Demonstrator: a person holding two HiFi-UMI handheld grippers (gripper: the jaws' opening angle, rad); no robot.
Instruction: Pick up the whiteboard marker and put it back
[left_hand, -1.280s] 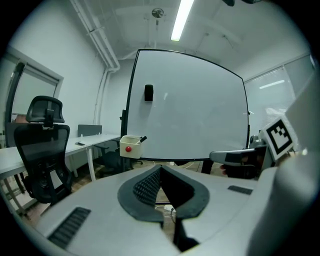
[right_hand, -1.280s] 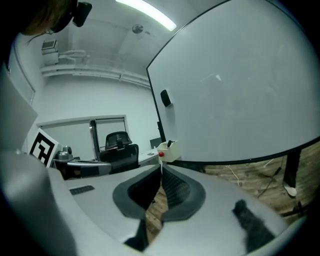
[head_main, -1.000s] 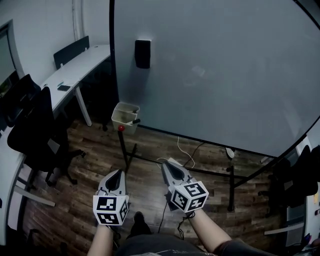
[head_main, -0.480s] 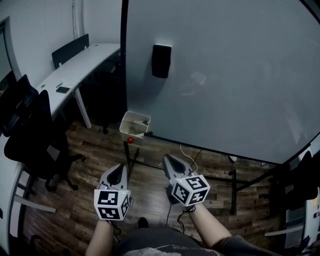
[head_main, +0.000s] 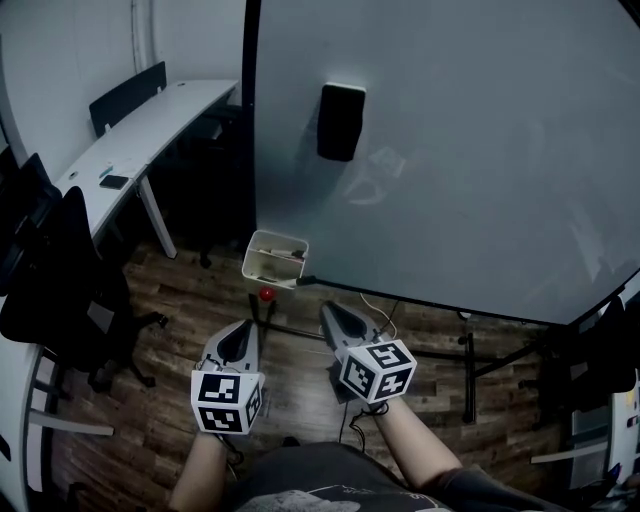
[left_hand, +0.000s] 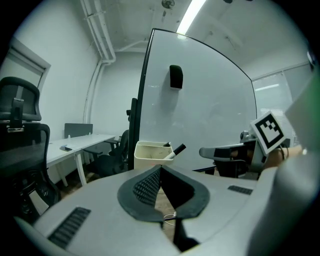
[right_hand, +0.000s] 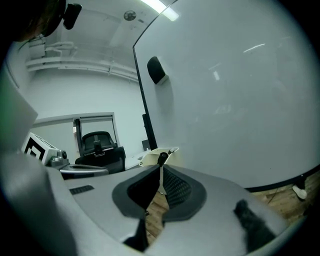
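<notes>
A cream marker tray (head_main: 274, 258) hangs at the whiteboard's (head_main: 480, 150) lower left corner. A whiteboard marker with a black cap (left_hand: 176, 150) leans out of it, and it also shows in the right gripper view as the marker (right_hand: 162, 158) just past the jaw tips. My left gripper (head_main: 244, 325) and right gripper (head_main: 325, 308) are held side by side above the wooden floor, short of the tray and pointing toward it. Both are shut with nothing between the jaws, as the left gripper (left_hand: 160, 167) and right gripper (right_hand: 161, 170) show up close.
A black eraser (head_main: 340, 121) sticks to the board above the tray. A red knob (head_main: 267, 294) sits on the board's stand below it. A white desk (head_main: 140, 125) and black office chairs (head_main: 60, 270) stand at the left. A cable (head_main: 385, 310) lies on the floor under the board.
Both grippers have moved forward together toward the whiteboard. The tray and eraser now appear larger and nearer. The jaws stay shut.
</notes>
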